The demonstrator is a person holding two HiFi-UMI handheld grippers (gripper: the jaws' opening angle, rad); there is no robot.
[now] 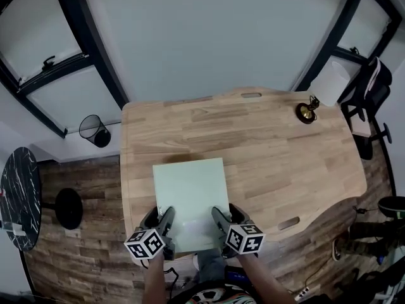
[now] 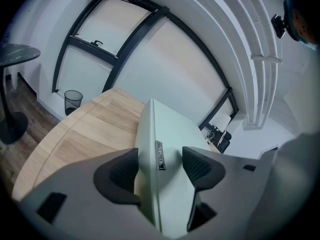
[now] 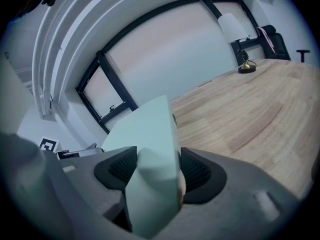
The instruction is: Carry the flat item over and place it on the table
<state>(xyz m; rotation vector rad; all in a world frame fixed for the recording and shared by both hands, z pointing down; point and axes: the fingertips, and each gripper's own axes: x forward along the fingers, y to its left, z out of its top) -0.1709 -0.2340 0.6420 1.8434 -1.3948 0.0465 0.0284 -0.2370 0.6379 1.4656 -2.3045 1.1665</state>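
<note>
A pale green flat slab, shaped like a closed laptop, lies over the near part of the wooden table. My left gripper is shut on its near left edge and my right gripper is shut on its near right edge. In the left gripper view the slab runs edge-on between the black pads, with a small grey label on its rim. In the right gripper view the slab fills the gap between the pads. Whether its underside touches the wood is hidden.
A lamp with a white shade and brass base stands at the table's far right corner. A black wire bin and a round dark side table sit on the floor to the left. A black chair is at right.
</note>
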